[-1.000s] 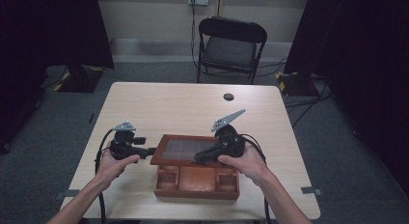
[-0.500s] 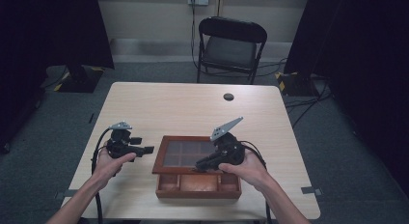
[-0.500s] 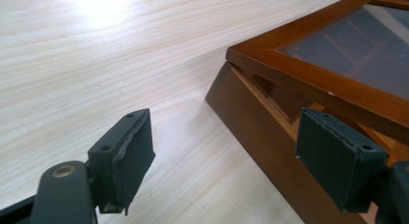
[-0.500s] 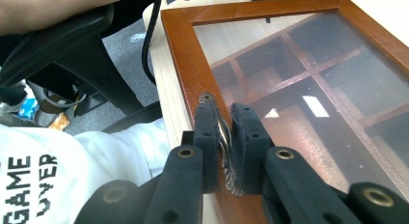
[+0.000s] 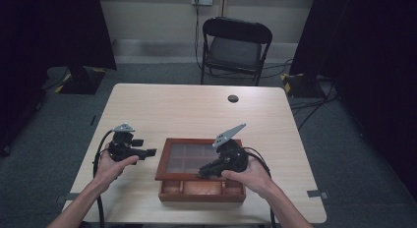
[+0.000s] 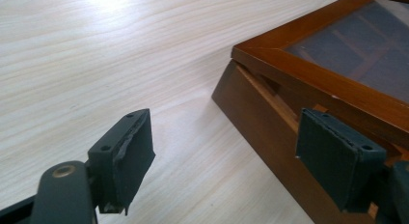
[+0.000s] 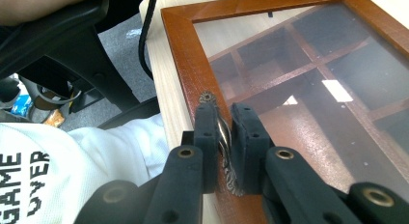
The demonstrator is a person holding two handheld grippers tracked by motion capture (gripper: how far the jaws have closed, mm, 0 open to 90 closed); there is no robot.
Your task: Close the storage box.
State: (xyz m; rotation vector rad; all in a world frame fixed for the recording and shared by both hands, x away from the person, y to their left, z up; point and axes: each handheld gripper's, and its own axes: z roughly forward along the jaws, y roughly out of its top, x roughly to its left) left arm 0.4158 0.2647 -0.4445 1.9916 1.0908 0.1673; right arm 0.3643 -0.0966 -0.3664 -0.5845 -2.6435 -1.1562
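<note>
Wooden box sits near the front edge of the table. Its glass-paned lid is tilted up off the base at the front. Right tongs are pressed together on the metal handle at the lid's front rail. Left tongs are spread, nothing between them, just beside the box's left corner, apart from it.

Reddish-brown wooden box, black tongs, pale wood-grain table.
</note>
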